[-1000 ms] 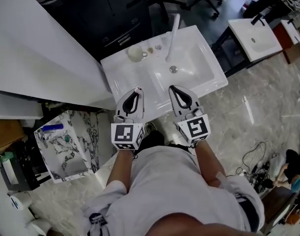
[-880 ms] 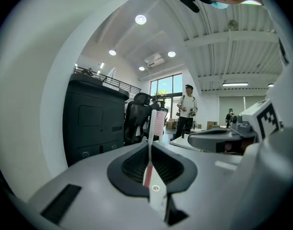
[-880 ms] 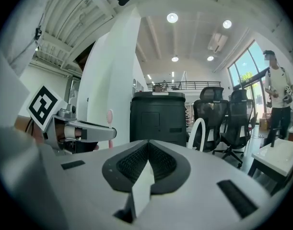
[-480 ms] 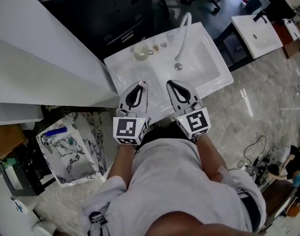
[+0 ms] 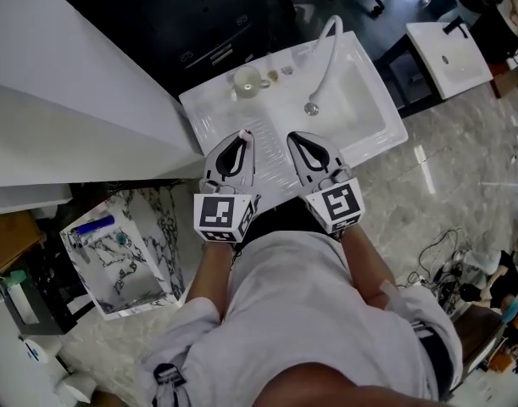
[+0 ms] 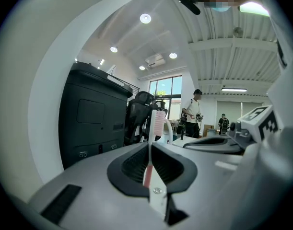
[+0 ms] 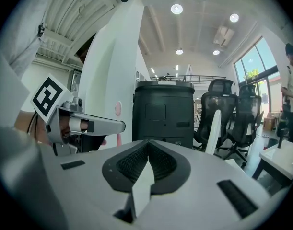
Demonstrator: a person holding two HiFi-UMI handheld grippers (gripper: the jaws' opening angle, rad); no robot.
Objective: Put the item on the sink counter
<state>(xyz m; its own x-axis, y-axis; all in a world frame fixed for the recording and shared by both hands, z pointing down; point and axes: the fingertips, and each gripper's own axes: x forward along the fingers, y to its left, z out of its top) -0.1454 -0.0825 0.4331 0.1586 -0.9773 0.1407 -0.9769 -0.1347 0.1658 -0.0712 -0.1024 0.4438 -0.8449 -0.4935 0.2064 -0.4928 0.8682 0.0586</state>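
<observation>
**Toothbrush gripped in left jaws over near edge of sink bench**

The white sink bench [image 5: 209,115] lies in the middle of the head view, with a black cabinet [image 5: 199,24] on its far side. A marble-patterned tray [image 5: 153,259] sits on the floor to the near left. A second white sink [image 5: 449,53] stands well apart at the far right.

Both grippers are held side by side above the near edge of the bench, pointing away from the person. The left gripper [image 5: 242,134] is clenched on a toothbrush [image 6: 157,123]. Its handle is pinched between the jaws and its pink-and-white bristle head projects beyond the jaw tips. The toothbrush is over the flat part of the bench, left of the basin. No view shows whether it touches the surface.

The right gripper [image 5: 294,136] has its jaws pressed together with nothing between them.

A white curved faucet [image 5: 326,53] reaches over the basin toward the drain [image 5: 311,108]. A pale cup [image 5: 247,79] stands on the far left of the bench.
</observation>
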